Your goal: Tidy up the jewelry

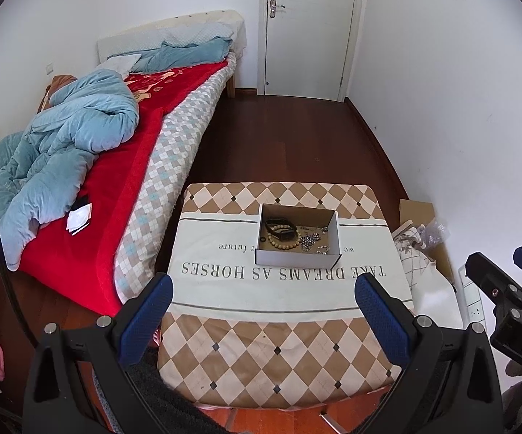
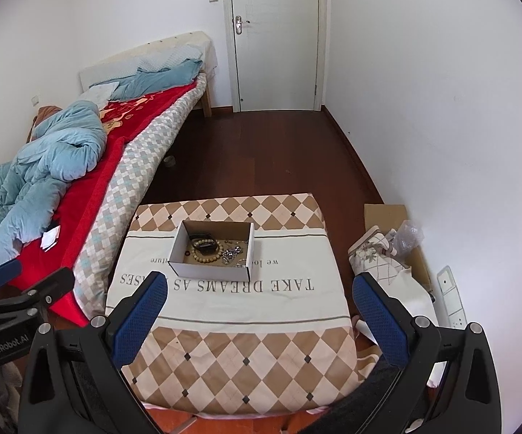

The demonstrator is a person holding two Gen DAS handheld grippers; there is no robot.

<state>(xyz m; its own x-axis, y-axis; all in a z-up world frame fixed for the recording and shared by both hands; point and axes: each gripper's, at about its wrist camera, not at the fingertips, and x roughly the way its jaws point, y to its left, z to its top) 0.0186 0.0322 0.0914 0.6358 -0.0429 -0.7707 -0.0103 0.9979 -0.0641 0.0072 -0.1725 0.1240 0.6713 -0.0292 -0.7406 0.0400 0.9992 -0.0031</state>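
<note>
A white cardboard box (image 1: 297,257) (image 2: 210,269) stands on a small table covered with a checked cloth (image 1: 279,354) (image 2: 246,354). Inside lie a black watch (image 1: 279,230) (image 2: 203,242), a wooden bead bracelet (image 1: 283,244) (image 2: 206,256) and silver chains (image 1: 311,242) (image 2: 232,255). My left gripper (image 1: 262,320) is open and empty, held above the table's near edge, short of the box. My right gripper (image 2: 259,320) is open and empty, also above the near edge. Each gripper shows at the edge of the other's view (image 1: 507,282) (image 2: 33,282).
A bed (image 1: 116,166) with a red blanket and a blue duvet runs along the left of the table. Cardboard, a cloth bag and plastic wrap (image 2: 391,253) lie on the floor to the right by the wall. A closed door (image 1: 308,29) is at the far end.
</note>
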